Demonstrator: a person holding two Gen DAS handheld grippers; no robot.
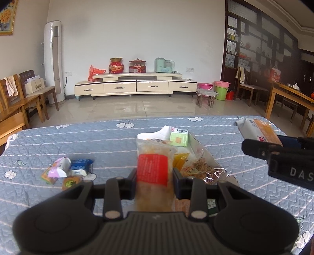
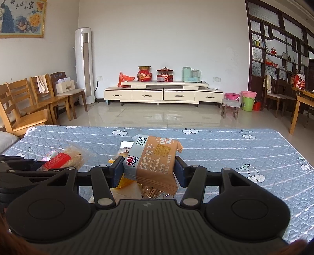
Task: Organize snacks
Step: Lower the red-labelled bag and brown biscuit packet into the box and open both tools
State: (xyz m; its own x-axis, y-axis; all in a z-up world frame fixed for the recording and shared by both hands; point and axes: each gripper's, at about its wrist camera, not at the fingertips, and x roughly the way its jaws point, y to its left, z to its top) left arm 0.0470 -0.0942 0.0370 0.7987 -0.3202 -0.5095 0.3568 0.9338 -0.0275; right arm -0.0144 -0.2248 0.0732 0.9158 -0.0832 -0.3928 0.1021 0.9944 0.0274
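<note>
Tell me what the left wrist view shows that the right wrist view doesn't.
Only the left wrist view: a loose pile of small snack packets on the quilted cover and a green biscuit box in the cardboard tray.

Only the right wrist view: the framed peacock picture.

Both: the left hand-held gripper shut on a clear red-labelled snack pack, the right hand-held gripper on an orange biscuit packet.
</note>
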